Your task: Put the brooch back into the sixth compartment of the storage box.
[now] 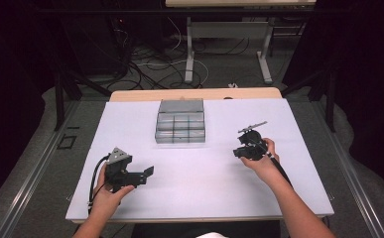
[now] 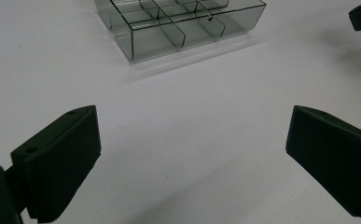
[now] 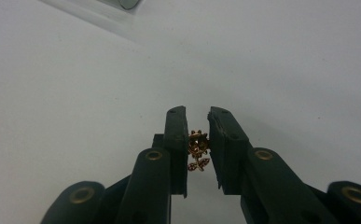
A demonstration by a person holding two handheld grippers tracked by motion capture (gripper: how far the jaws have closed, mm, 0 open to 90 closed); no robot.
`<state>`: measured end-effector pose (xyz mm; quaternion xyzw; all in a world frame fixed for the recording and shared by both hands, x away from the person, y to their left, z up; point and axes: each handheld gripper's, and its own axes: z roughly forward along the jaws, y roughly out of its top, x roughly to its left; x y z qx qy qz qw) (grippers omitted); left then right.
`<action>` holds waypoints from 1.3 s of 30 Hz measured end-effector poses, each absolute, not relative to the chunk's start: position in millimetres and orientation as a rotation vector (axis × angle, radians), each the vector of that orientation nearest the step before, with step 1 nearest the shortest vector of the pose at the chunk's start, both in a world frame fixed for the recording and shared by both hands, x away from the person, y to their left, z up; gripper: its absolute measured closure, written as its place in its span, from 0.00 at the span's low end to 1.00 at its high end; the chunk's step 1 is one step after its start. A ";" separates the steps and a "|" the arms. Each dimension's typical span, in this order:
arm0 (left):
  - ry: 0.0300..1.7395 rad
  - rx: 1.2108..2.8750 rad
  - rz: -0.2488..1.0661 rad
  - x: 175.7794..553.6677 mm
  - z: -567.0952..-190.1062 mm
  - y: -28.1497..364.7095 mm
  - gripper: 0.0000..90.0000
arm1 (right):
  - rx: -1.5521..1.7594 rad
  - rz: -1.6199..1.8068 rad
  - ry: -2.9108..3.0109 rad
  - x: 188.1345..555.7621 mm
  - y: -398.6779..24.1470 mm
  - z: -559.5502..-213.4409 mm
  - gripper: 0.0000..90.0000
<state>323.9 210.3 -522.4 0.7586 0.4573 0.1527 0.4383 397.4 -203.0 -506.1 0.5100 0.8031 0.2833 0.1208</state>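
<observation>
A clear plastic organizer box [image 1: 180, 128] with several compartments stands open at the middle back of the white table sheet; its near corner also shows in the left gripper view [image 2: 178, 28]. My right gripper [image 3: 197, 135] is shut on a small gold flower-shaped ornament with red stones [image 3: 198, 148], pinched between its two black pads just above the sheet. In the high view the right gripper [image 1: 243, 148] hovers right of the box. My left gripper [image 1: 147, 173] rests at the front left, its jaws wide apart with nothing between them [image 2: 192, 154].
The white sheet [image 1: 199, 198] covers the table, with a bare wooden strip [image 1: 194, 94] at the far edge. Beyond it are cables on the floor and a desk frame [image 1: 229, 44]. Dark rails flank the table.
</observation>
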 end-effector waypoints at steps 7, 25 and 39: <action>1.134 1.886 0.378 324.0 -522.5 210.3 0.04 | 1.480 0.841 2.351 398.9 -198.4 -498.0 0.86; 1.135 1.889 0.382 323.9 -522.4 210.7 0.04 | 1.435 0.877 2.361 408.3 -180.0 -479.4 0.86; 1.132 1.891 0.381 324.1 -522.5 211.0 0.04 | 1.412 0.905 2.373 416.7 -161.9 -471.9 0.86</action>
